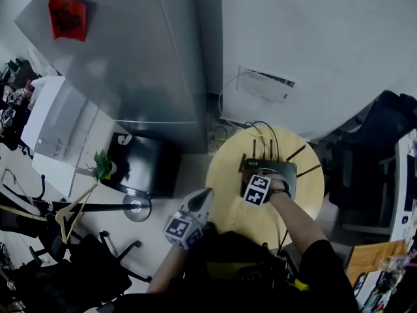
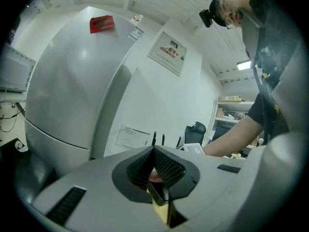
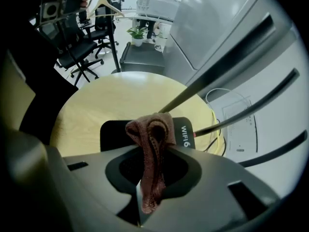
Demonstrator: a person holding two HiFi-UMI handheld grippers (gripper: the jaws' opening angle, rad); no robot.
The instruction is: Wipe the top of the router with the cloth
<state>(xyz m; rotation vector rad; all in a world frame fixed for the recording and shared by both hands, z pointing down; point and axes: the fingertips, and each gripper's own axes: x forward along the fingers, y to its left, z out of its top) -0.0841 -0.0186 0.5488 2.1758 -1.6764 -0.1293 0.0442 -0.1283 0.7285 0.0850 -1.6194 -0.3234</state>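
The black router [image 3: 113, 134] lies flat on the far half of the round table [image 3: 96, 100], long axis crosswise, antennas at its wall-side edge. Over it, the right gripper [image 3: 153, 178] pinches a bunched reddish-brown cloth [image 3: 150, 134]. Off the table's near-left edge, the left gripper [image 2: 161, 192] is closed and empty.

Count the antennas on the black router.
3. One thin black antenna rises beside the brown cloth from the flat black router; a second antenna stands further right; a third antenna lies lowest, its base out of sight. More may be hidden.
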